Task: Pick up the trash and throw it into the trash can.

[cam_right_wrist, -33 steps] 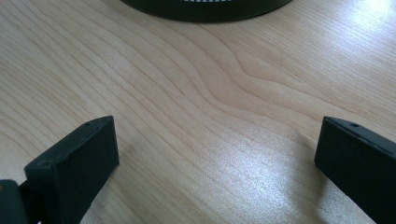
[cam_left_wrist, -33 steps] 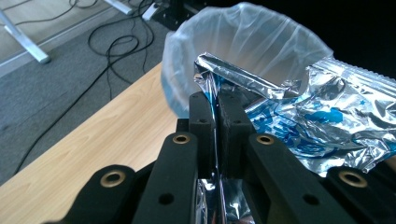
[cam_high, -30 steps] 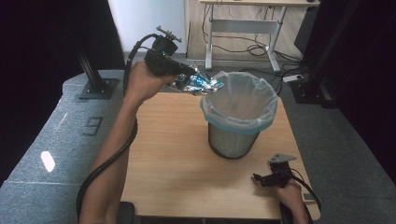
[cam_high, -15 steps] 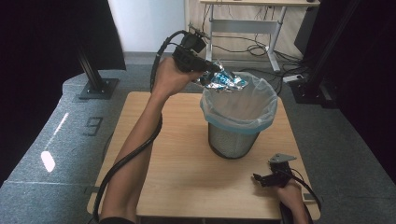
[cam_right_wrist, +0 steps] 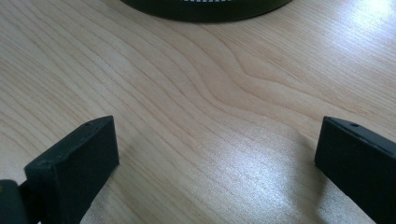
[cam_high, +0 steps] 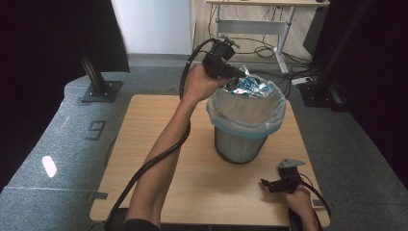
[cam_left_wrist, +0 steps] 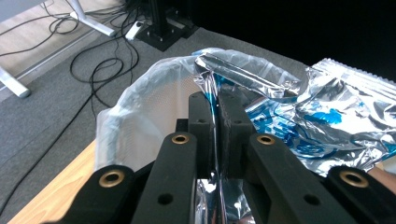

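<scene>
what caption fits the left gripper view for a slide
Hand-held gripper shut on a crinkled foil bag above the lined bin.

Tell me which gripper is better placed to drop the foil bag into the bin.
Left. The left gripper is shut on the foil bag above the lined bin; the right gripper rests open, low over the table.

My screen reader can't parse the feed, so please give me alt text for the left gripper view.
The left gripper has its black fingers shut on a crinkled silver and blue foil wrapper, held over the open mouth of a waste bin lined with a translucent plastic bag. Grey carpet with black cables lies beyond, and a wooden table edge shows below.
</scene>
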### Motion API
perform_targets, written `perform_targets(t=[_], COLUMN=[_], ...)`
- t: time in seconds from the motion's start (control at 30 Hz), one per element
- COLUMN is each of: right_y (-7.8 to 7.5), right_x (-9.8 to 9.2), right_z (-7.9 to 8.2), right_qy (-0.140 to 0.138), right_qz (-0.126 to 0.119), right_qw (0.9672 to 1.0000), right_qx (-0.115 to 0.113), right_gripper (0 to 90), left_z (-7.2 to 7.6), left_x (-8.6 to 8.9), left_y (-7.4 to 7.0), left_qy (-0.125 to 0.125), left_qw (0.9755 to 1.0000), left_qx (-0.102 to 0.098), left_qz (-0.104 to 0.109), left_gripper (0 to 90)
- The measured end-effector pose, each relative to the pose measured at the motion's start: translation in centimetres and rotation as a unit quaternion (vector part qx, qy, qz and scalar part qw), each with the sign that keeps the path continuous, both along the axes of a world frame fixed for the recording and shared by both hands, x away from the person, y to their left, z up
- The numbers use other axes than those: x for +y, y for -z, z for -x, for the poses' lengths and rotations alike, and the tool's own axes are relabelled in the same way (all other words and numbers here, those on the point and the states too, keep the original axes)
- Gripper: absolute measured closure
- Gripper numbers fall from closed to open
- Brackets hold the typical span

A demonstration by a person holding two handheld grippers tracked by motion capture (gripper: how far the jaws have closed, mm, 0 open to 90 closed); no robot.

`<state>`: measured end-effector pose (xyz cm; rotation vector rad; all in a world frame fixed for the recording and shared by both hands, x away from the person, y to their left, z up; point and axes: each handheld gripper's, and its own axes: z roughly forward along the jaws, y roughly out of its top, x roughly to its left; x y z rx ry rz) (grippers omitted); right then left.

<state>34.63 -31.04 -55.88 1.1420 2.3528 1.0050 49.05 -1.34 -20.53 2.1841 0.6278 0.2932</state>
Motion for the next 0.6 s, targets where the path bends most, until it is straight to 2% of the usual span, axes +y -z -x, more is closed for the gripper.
perform_targets(t=[0.2,0.4,0.47,0.5,0.6], right_y=[0.0,0.0,0.0,0.0,0.0], right_x=[0.0,0.0,0.0,0.0,0.0], right_z=[0.0,0.0,0.0,0.0,0.0], right_qy=[0.0,0.0,0.0,0.0,0.0], right_qz=[0.0,0.0,0.0,0.001,0.001], right_qw=[1.0,1.0,1.0,1.0,1.0], right_qx=[0.0,0.0,0.0,0.0,0.0], right_gripper=[0.0,0.0,0.0,0.0,0.0], left_z=[-0.6,-1.3,-1.5,-1.6,-1.7], left_x=[-1.4,-3.2,-3.7,-3.9,-4.3], left_y=[1.5,3.8,4.4,4.7,5.4], left_qy=[-0.002,0.002,0.005,0.004,0.004], left_qw=[1.0,0.9993,0.9989,0.9985,0.9981], left_qx=[0.0,0.015,0.022,0.026,0.018], left_qz=[-0.009,-0.034,-0.042,-0.047,-0.059], left_gripper=[84.8,81.0,74.5,67.6,47.5])
